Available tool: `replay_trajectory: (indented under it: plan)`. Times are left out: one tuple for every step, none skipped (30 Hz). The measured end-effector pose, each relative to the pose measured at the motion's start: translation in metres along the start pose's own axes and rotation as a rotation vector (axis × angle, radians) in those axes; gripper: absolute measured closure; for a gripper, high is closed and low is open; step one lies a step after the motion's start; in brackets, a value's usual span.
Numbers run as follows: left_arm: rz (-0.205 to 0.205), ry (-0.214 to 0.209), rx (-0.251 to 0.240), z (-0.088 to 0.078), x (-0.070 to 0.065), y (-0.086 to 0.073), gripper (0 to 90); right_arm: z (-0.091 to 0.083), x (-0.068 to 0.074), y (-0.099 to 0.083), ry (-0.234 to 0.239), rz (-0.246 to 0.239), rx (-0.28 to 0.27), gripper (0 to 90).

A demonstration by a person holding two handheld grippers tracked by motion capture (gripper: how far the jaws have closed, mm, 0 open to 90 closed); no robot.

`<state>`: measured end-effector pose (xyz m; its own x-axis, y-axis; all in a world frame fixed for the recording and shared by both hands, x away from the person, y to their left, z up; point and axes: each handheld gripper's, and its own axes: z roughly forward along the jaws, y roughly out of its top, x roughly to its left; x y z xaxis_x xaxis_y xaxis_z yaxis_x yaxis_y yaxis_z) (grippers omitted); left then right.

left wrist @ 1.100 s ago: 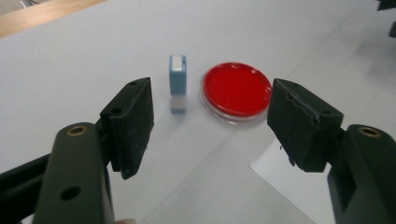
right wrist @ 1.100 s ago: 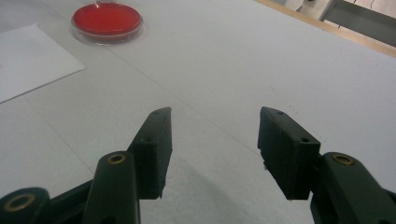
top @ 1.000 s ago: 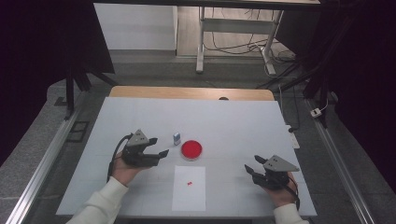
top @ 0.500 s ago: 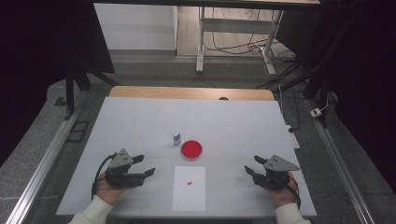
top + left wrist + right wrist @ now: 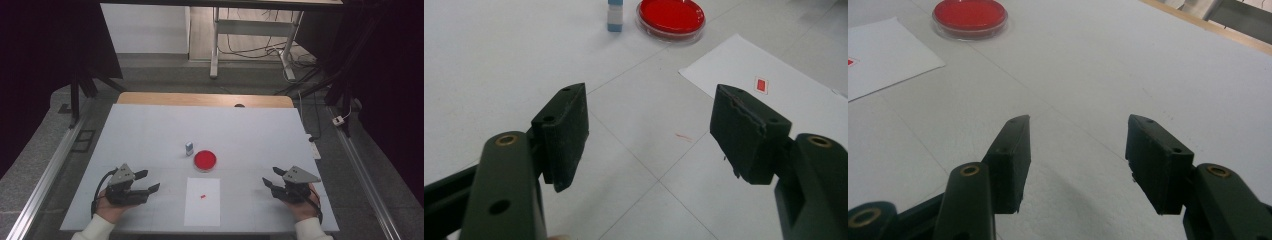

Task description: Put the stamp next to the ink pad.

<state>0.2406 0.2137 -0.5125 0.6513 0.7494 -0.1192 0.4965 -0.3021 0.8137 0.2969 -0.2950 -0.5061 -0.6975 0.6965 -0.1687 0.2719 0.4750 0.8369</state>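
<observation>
A red round dish (image 5: 205, 160) sits mid-table, with a small blue-and-white block (image 5: 189, 148) upright just left of it. A white sheet (image 5: 202, 212) with a tiny red mark (image 5: 203, 196) lies in front of the dish. My left gripper (image 5: 149, 180) rests low near the front left, open and empty, aimed toward the sheet. Its own view has the gripper (image 5: 649, 95) facing the dish (image 5: 670, 15), the block (image 5: 614, 17) and the sheet (image 5: 784, 115). My right gripper (image 5: 270, 176) is open and empty at the front right. In the right gripper view, the gripper (image 5: 1078, 122) points past the dish (image 5: 969, 15).
The white table (image 5: 250, 135) has a wooden strip (image 5: 200, 99) along its far edge. Metal rails (image 5: 50, 165) run along both sides. A table frame with cables (image 5: 250, 45) stands on the floor beyond. A faint red scratch (image 5: 683, 137) marks the tabletop by the left gripper.
My left hand has drawn back from beside the block toward the front left edge and sunk lower. The right hand has stayed where it was.
</observation>
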Motion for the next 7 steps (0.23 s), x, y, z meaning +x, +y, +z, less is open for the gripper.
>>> replay_trajectory:
  plan:
    - [-0.001,0.000,0.000,0.0000,0.0002,0.0000,31.7,0.0000,0.0000,0.0000,-0.001,0.000,0.000,43.3]
    - [-0.001,0.001,0.000,0.0000,0.0003,-0.0001,31.8,-0.0001,0.0001,0.0000,-0.001,0.000,0.000,43.3]
    - [-0.002,0.000,0.000,0.0000,0.0005,-0.0001,31.8,-0.0004,0.0001,0.0001,-0.003,-0.001,0.002,43.3]
    - [-0.002,0.001,0.001,0.0000,0.0005,-0.0001,31.7,-0.0005,0.0003,0.0002,-0.009,-0.002,0.004,43.3]
    - [-0.001,0.002,0.001,-0.0001,0.0006,-0.0002,31.7,-0.0005,0.0003,0.0002,-0.007,-0.003,0.004,43.3]
    - [-0.001,0.002,0.001,-0.0001,0.0008,-0.0001,31.7,-0.0004,0.0005,0.0002,-0.007,-0.003,0.005,43.3]
    - [-0.002,0.003,0.001,-0.0002,0.0009,-0.0001,31.8,-0.0004,0.0006,0.0002,-0.007,-0.003,0.005,43.3]
